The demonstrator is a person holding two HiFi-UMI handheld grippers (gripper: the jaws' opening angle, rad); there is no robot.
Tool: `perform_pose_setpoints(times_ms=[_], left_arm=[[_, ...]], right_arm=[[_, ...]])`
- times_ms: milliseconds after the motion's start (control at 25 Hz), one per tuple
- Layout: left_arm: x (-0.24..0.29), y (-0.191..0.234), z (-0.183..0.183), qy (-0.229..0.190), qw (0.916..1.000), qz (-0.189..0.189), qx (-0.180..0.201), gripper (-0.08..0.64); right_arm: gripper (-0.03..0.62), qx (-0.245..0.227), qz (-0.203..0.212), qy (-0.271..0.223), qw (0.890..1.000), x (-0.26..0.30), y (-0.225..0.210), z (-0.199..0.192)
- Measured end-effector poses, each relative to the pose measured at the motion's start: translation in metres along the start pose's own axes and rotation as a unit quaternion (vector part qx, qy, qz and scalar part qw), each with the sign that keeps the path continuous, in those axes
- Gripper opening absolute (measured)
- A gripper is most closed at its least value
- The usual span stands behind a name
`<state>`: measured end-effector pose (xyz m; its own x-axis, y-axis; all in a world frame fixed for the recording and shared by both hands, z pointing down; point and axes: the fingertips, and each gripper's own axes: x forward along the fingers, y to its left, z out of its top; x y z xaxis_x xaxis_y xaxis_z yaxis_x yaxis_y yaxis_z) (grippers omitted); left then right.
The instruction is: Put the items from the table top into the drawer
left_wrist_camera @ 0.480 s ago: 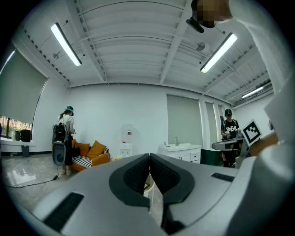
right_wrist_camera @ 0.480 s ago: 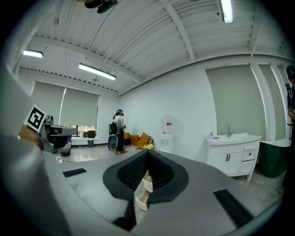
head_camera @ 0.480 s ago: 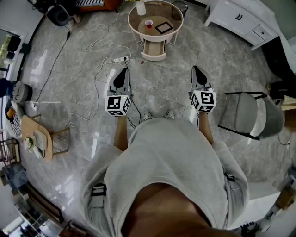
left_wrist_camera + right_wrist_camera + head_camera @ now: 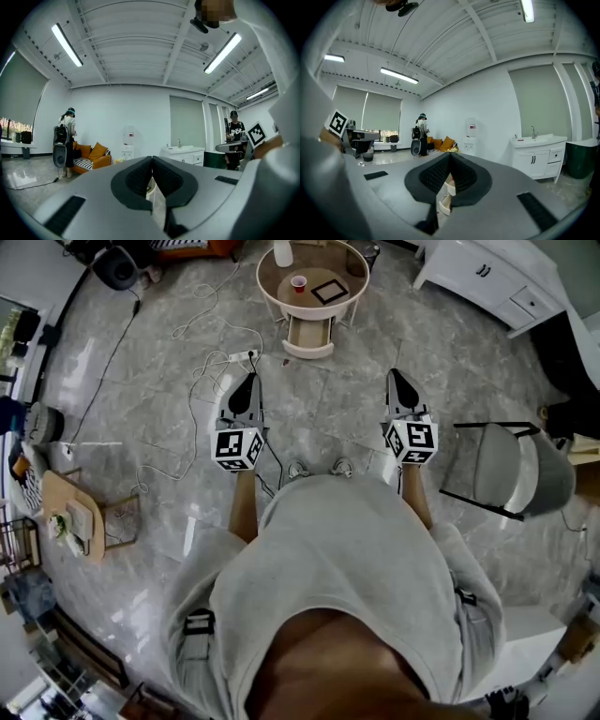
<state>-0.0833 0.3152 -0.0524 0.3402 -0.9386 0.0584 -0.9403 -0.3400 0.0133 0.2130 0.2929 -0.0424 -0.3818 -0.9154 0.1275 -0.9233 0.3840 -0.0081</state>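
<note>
Hardly anything has moved since the earlier frame: in the head view both grippers and the round tabletop (image 4: 269,294) have slid a little towards the top edge, and their spacing looks unchanged. The left hand-held gripper (image 4: 249,380) and the right hand-held gripper (image 4: 395,377) are held out level in front of the person, side by side, tips pointing ahead. In each gripper's own view the jaws are clenched pad against pad with nothing between them. The items are on the tabletop, well apart from both grippers and straight ahead: a red cup (image 4: 298,282), a flat black-framed square (image 4: 330,292) just beside it, and a white bottle (image 4: 282,253) at the far rim. The drawer (image 4: 308,333) under the tabletop stands pulled out towards the person. The tabletop lies between the two grippers' lines, so neither has reach yet. By my judgement the cup sits more on the left gripper's side and the square more on the right's. A white cable (image 4: 217,363) trails on the floor ahead of the left gripper.
</note>
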Motion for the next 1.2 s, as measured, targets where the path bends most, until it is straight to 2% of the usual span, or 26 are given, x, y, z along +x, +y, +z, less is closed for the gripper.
perform_pose_setpoints(times_ms=[760,1200], left_arm=[[0.033,-0.105,-0.020,0.023,0.9997,-0.006,-0.002,0.017],[0.057,-0.103,-0.033,0.036,0.9993,0.007,-0.007,0.017]], right_arm=[[0.023,-0.006,0.031,0.025,0.999,-0.035,-0.075,-0.028],[0.023,0.005,0.038,0.034,0.999,-0.012,-0.087,-0.043]])
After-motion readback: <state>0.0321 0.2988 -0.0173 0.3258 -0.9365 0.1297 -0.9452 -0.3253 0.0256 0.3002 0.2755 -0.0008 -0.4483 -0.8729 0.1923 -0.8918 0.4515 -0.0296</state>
